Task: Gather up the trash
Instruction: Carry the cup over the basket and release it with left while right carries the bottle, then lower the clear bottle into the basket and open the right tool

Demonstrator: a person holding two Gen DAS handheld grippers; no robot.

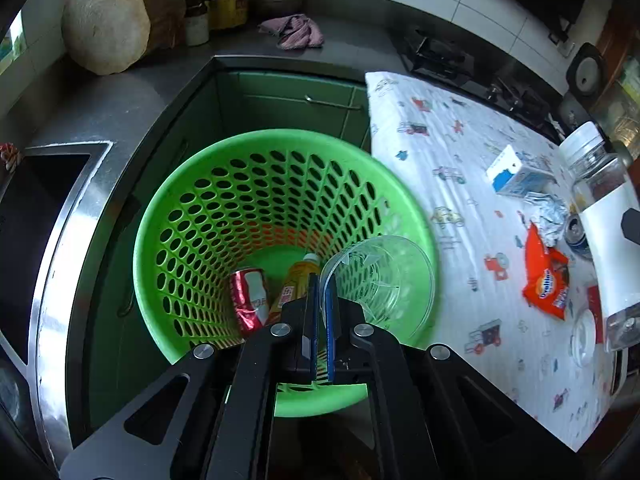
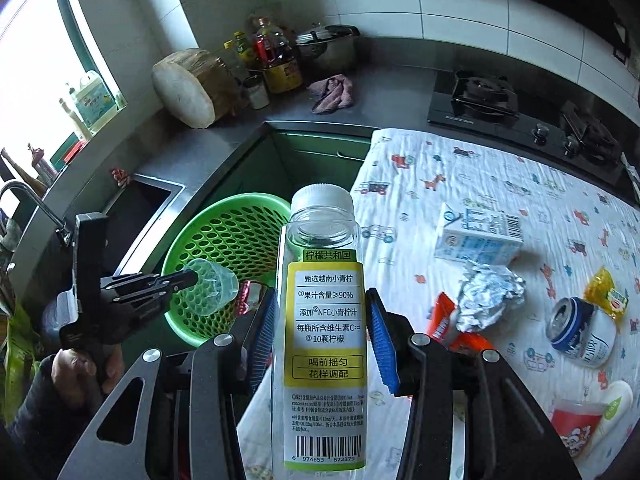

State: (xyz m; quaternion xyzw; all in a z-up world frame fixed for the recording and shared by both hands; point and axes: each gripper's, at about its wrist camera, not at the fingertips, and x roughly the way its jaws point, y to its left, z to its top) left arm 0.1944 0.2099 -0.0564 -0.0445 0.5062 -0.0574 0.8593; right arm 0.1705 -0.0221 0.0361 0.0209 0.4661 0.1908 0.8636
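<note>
A dark grey L-shaped counter [image 2: 384,92] is seen running round a tiled kitchen corner, with a steel sink [image 1: 44,216] at nine o'clock and a black gas hob [image 2: 516,116] at two o'clock. At twelve o'clock a round wooden chopping block [image 2: 188,88], oil bottles [image 2: 276,56], a lidded pot [image 2: 328,46] and a pink rag [image 2: 332,94] are gathered. Green cabinet doors [image 1: 296,104] are seen below the counter.

A green perforated bin [image 1: 248,216] stands on the floor in the corner; a crushed red can [image 1: 250,300] and a yellow bottle [image 1: 298,276] lie in it. The left hand-held gripper [image 1: 321,292] is closed on the rim of a clear plastic cup [image 1: 380,280], held over the bin.

The right hand-held gripper [image 2: 320,320] is clamped, partly open, around a clear empty juice bottle [image 2: 324,320] with a white cap, held upright above the edge of a cartoon-printed cloth [image 2: 500,184]. On the cloth lie a milk carton [image 2: 478,240], crumpled foil [image 2: 490,296], an orange Ovaltine sachet [image 1: 546,280] and a blue-and-white can [image 2: 582,332].
</note>
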